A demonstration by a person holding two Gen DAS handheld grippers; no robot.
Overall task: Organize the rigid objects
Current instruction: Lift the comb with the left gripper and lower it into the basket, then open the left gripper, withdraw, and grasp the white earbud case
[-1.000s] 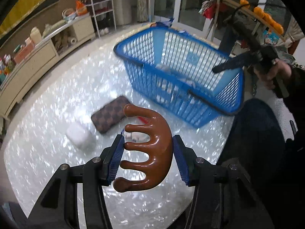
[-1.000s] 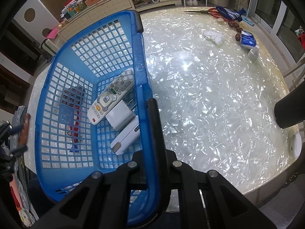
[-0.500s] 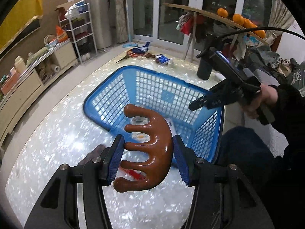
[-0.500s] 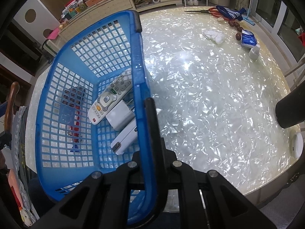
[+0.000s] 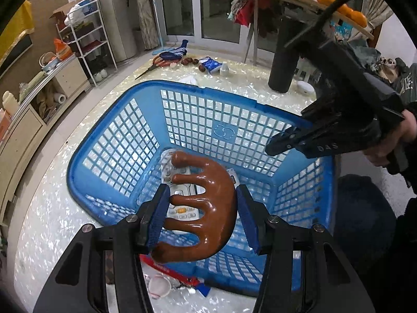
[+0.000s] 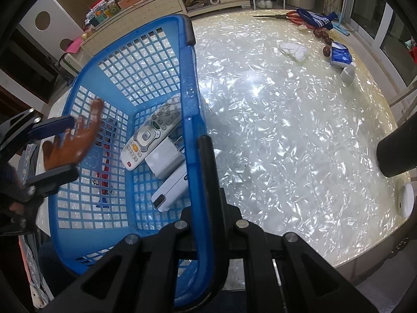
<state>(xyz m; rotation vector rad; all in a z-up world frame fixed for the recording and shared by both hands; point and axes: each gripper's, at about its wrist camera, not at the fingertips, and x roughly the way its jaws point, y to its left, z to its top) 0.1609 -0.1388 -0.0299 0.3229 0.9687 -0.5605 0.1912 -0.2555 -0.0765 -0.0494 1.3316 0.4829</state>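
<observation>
Two pairs of tongs work at one blue basket (image 5: 117, 146): the left tongs (image 5: 202, 217) clamp a brown wooden comb-shaped massager (image 5: 208, 208) above the basket's inside, and the right tongs (image 6: 206, 156) are pinched shut on its near rim. Below the massager lie a white remote (image 6: 151, 135), a white charger block (image 6: 164, 160) and a white box. Farther across the pearly tabletop (image 6: 286, 130) sit a tissue pack (image 6: 340, 57), scissors (image 6: 276, 15) and a black cylinder (image 5: 282, 60), well apart from the basket

Blue grid basket (image 5: 125, 140), glossy brown comb (image 5: 208, 208), pearly white table (image 6: 299, 130)
</observation>
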